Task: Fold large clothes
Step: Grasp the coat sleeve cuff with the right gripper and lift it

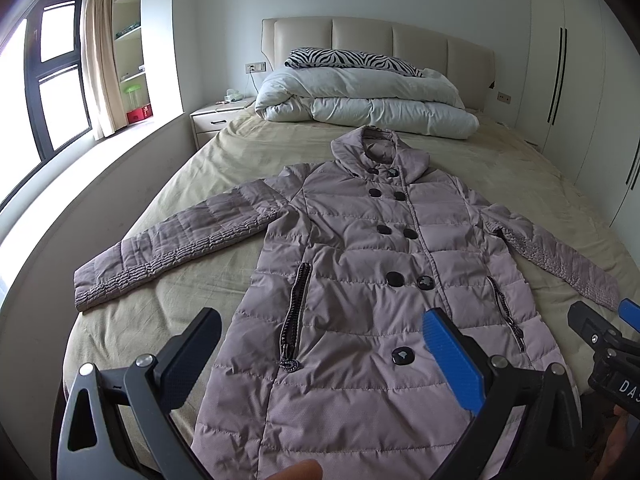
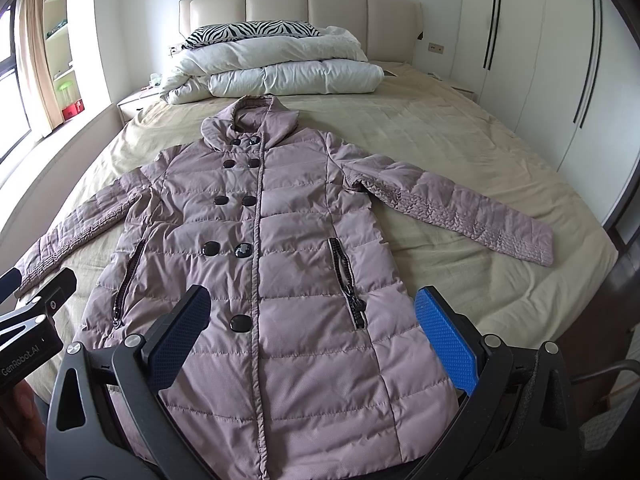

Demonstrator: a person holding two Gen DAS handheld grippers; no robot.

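Nearest the cameras, the left gripper hangs over the lower hem of the coat with its jaws spread wide and nothing between them; one finger carries a dark pad, the other a bright blue ribbed pad. The right gripper is likewise spread wide and empty above the hem, just beside the left one. A fingertip shows at the bottom edge of the left wrist view.

Under both grippers lies the long mauve quilted puffer coat, front up and flat on the bed, hem towards the cameras and collar away. It is buttoned shut with two rows of glossy black buttons, and a dark zipped pocket sits on each side. Both sleeves are spread outwards, the left sleeve and the right sleeve resting on the beige bedsheet.

Beyond the collar, a folded white duvet is piled near the headboard, with a zebra-striped pillow on top of it. Behind stands the padded cream headboard. White wardrobe doors line the right wall.
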